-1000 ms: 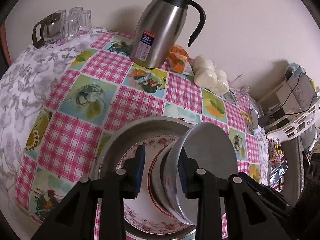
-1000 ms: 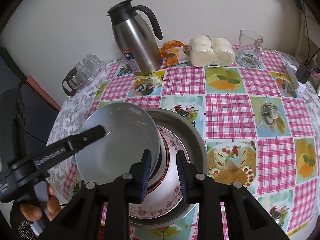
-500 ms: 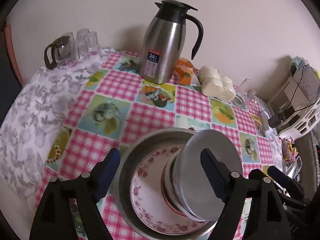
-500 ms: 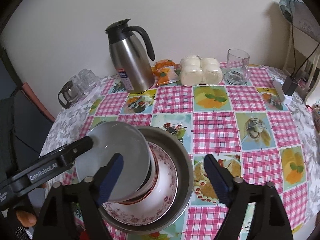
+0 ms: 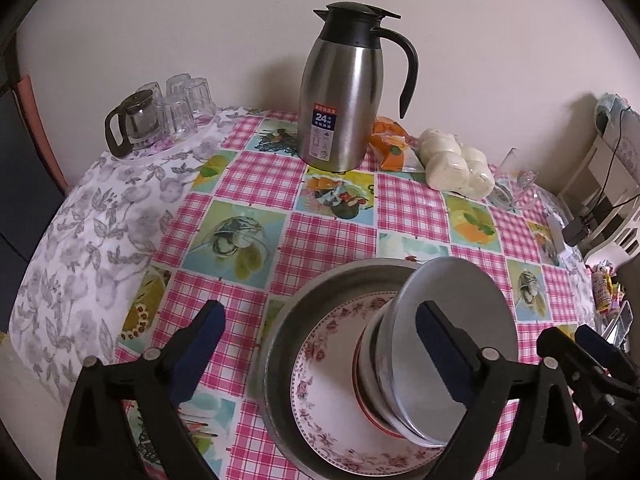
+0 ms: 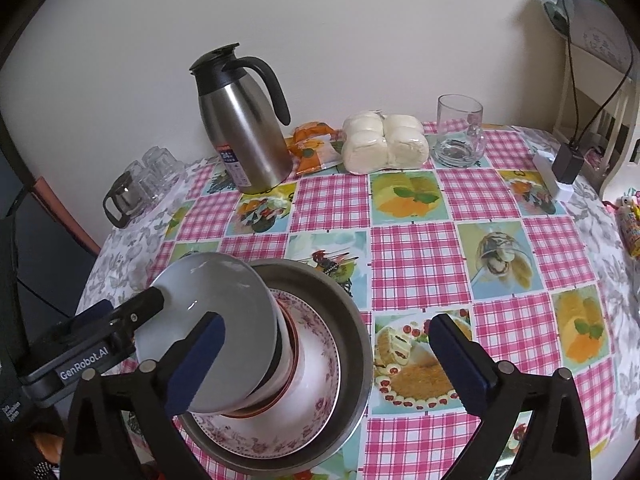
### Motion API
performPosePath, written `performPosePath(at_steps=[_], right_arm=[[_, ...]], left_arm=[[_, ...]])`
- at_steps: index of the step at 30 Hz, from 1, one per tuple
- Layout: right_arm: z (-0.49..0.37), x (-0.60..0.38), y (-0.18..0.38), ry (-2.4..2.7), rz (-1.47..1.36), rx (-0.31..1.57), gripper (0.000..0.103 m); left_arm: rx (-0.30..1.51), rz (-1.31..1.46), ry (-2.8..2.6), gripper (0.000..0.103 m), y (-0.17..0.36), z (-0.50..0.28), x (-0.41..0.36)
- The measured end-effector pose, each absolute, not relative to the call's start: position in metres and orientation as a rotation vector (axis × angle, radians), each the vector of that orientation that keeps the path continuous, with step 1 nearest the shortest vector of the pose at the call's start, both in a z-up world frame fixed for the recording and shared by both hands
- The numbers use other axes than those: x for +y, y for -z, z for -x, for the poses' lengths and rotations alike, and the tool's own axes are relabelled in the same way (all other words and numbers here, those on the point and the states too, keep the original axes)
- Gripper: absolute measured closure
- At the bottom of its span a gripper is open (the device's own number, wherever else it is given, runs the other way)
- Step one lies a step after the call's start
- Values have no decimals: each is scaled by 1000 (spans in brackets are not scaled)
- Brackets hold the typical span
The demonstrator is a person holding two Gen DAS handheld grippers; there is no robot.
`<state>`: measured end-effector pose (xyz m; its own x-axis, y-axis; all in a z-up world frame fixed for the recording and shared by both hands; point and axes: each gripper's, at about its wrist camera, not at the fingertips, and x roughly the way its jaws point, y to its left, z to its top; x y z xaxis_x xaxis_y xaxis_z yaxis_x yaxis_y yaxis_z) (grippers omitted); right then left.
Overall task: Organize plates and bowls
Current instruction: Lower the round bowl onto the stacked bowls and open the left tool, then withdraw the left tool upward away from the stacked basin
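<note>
Bowls released onto the stack

Both grippers, left and right, were clamped; now their fingers are opening, empty. Bowls sit nested on the plate.

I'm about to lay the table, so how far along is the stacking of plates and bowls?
Mostly done, it seems. The bowls sit nested on the floral plate inside the steel pan. Nothing is in hand: the left tongs and the right tongs are opening, pads off the stack. No loose plates or bowls show elsewhere on the tablecloth; what seems left is drawing the tongs back.
</note>
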<state>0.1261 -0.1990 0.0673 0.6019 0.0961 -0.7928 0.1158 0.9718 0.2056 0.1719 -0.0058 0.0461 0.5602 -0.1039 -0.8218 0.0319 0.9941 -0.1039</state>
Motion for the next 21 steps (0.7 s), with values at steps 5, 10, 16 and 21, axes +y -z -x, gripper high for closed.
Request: performPosePath(at_steps=[5, 10, 16, 21], right_arm=[[-126, -202, -68, 22, -252, 924, 0], [-126, -205, -69, 39, -254, 918, 0], [-122, -204, -72, 43, -242, 910, 0], [-115, -201, -73, 50, -226, 904, 0]], left_arm=[[978, 66, 63, 4, -45, -172, -6], [986, 40, 57, 4, -43, -170, -9], [954, 13, 58, 4, -50, -161, -15], [926, 2, 45, 4, -58, -153, -19]])
